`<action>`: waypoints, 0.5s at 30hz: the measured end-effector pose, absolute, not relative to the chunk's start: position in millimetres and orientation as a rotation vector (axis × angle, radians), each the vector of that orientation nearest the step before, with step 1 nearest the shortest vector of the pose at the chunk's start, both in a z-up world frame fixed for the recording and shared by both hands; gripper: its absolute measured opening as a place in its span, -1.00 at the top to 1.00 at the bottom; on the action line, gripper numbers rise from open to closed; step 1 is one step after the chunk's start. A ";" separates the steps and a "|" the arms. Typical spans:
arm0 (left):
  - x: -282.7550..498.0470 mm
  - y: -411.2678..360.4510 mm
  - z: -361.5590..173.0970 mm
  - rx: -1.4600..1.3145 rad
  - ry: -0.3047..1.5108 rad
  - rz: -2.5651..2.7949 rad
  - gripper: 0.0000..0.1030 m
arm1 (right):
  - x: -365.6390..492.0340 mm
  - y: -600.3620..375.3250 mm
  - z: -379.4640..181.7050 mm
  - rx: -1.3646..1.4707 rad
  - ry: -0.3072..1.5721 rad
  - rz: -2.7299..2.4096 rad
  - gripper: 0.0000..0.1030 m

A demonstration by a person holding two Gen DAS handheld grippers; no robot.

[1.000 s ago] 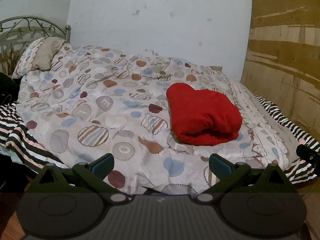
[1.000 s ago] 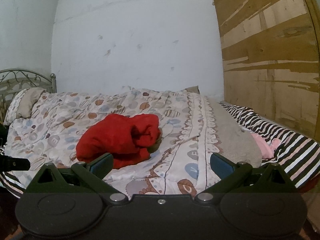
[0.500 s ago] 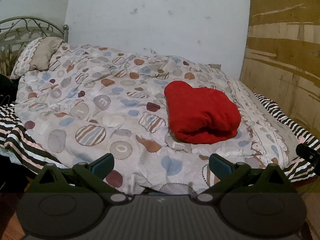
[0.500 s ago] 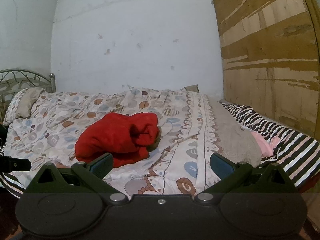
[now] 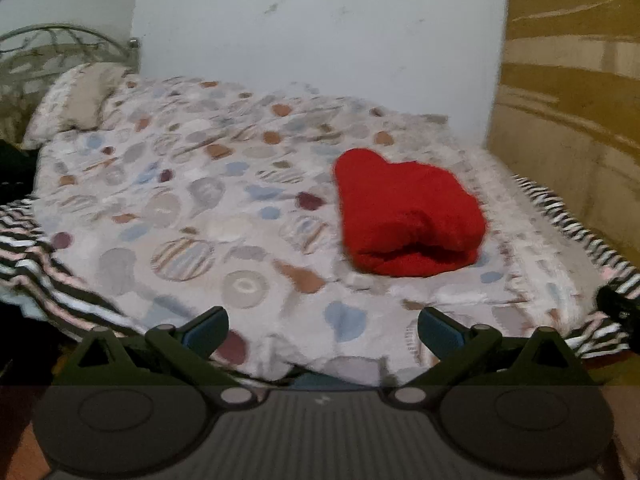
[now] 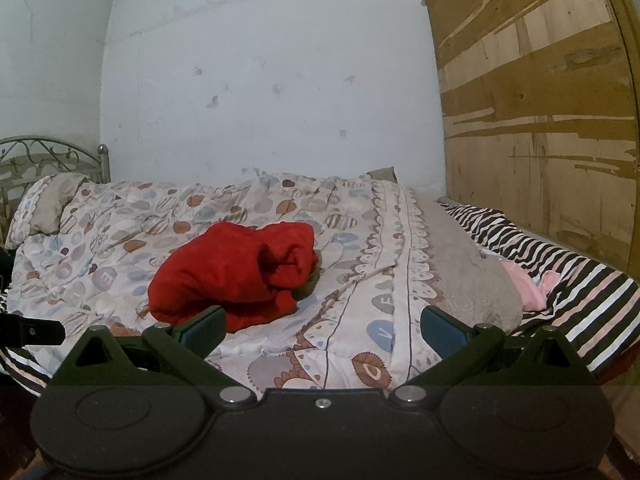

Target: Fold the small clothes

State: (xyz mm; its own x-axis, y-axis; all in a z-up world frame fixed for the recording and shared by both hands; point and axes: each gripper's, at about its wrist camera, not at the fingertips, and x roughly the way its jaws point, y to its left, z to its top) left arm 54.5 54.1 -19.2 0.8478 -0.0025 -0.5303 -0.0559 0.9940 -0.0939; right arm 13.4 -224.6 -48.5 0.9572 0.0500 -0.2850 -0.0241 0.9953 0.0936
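Red garment (image 5: 408,216) lies on the duvet (image 5: 180,200) of the bed, toward its right half and near the front edge, doubled over into a thick bundle with a rolled fold facing the left tongs (image 5: 322,330). From the right tongs (image 6: 320,330) its far end looks bunched and lumpy rather than squared. Both tongs are spread wide, grasping nothing, and hang short of the bed, apart from the cloth. A pink item (image 6: 524,286) sits on the striped sheet (image 6: 560,264) at the right. My judgement: this fits either a rough bundle waiting to be laid out and folded, or a fold just made and let go; the pictures do not settle which. Any further handling would call for a pinch on an edge, not the bulk.
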 end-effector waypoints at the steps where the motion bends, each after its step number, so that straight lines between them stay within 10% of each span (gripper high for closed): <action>1: 55.7 53.0 -19.1 -0.088 0.566 0.053 -0.99 | 13.5 -224.5 -48.5 0.089 0.291 0.038 -0.99; 15: 68.2 51.7 -18.9 -0.023 0.573 0.070 -0.99 | 17.2 -223.0 -54.5 0.077 0.303 0.033 -0.99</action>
State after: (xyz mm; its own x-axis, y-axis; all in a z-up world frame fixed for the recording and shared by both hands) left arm 68.2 51.7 -18.9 0.8380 0.0602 -0.5424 -0.0729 0.9973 -0.0020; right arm 17.2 -223.0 -54.5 0.9539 0.0443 -0.2970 -0.0211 0.9965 0.0809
